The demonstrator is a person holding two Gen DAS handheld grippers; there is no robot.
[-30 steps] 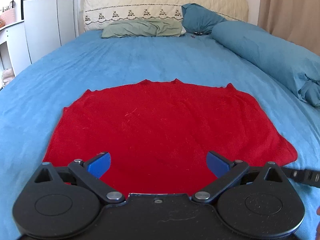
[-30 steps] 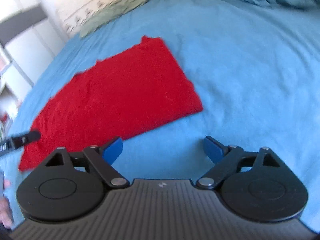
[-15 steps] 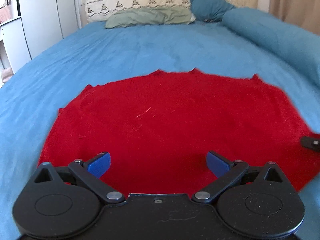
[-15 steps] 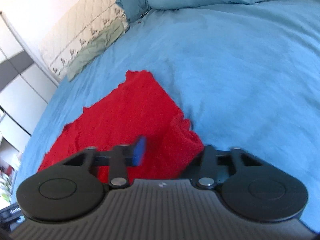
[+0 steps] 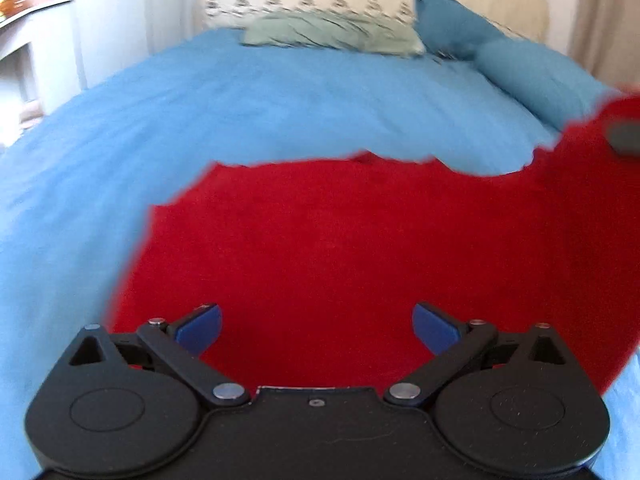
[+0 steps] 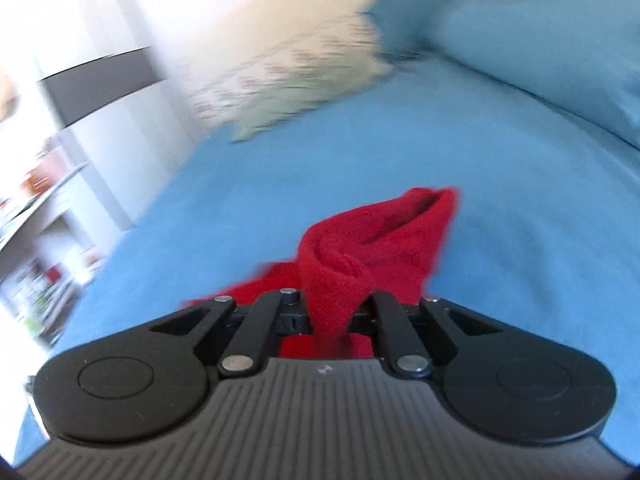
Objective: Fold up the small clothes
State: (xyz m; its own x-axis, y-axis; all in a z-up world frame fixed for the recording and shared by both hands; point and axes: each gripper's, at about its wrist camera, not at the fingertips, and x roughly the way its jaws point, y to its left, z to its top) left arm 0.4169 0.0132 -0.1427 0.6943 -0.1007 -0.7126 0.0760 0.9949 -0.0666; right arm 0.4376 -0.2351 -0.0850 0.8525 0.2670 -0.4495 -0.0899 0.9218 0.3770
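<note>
Ahead of left gripper [image 5: 316, 330]: red garment [image 5: 340, 248] spread on blue bedspread [image 5: 280, 100], jaws wide apart above near hem, nothing between. Far hem ragged; right corner lifted off bed. Right gripper [image 6: 330, 316]: jaws clamped on bunched corner of garment, fabric standing up beyond pads. Open bedspread all round, green pillow [image 5: 332, 34] well beyond. No readable writing.

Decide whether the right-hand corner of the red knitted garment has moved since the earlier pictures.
Yes. The red knitted garment has had its right corner lifted off the blue bedsheet, pinched in the right hand-held gripper; it now rises toward the rolled blue duvet.
</note>
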